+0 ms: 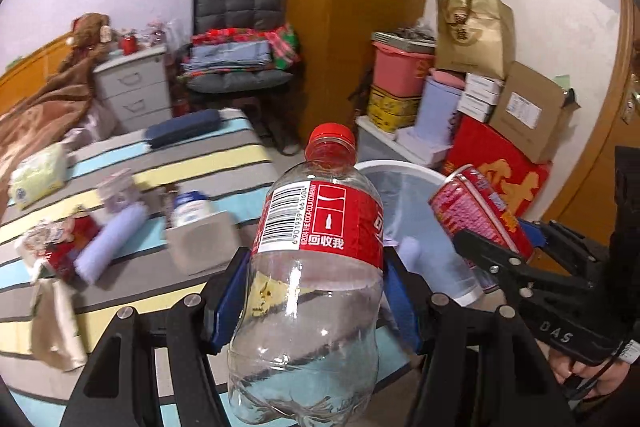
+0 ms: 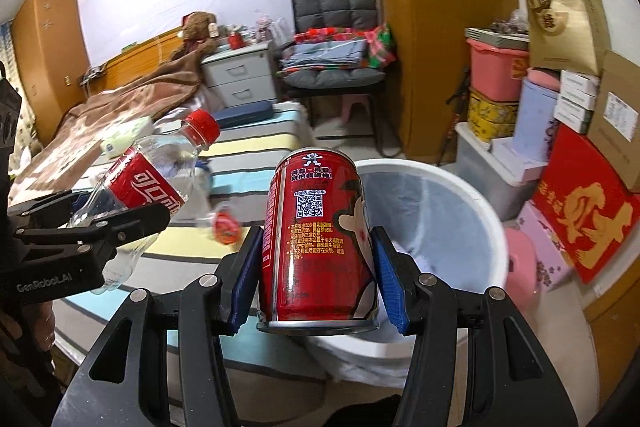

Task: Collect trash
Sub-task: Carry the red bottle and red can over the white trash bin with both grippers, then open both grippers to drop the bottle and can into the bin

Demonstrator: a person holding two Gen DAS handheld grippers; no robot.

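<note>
Filling the lower middle of the left wrist view, an empty clear plastic bottle [image 1: 308, 291] with a red cap and red label stands up between the blue pads of the left gripper [image 1: 314, 301], whose jaws are clamped on its sides just below the label. At the right of the same frame the right gripper [image 1: 500, 247] grasps a red drink can [image 1: 478, 211], tilted toward the upper left, and part of a hand [image 1: 584, 375] shows at the lower right edge. Behind the bottle, between it and the can, lies the white rim of a trash bin [image 1: 400, 169] lined with a pale bag. On the left half of the frame a bed with a striped cover [image 1: 168, 163] carries scattered things: a crumpled red wrapper [image 1: 60, 251], a lilac roll [image 1: 108, 245], a small white box [image 1: 204, 241] and a white jar with a blue lid [image 1: 192, 207], all motion-blurred. In the right wrist view the red drink can [image 2: 318, 239] sits in the lower middle, upright, gripped on both sides by the blue pads of the right gripper [image 2: 320, 269]. Directly behind and to the right of it is the white trash bin [image 2: 476, 211], its mouth open. At the left of the frame the left gripper [image 2: 116, 227] holds the plastic bottle [image 2: 148, 187] slanted, cap toward the upper right, above the striped cover [image 2: 248, 155]. A blurred red scrap [image 2: 226, 227] lies on the bed between bottle and can. Stacked boxes and a red carton with gold lettering [image 2: 584, 211] fill the right edge.
</note>
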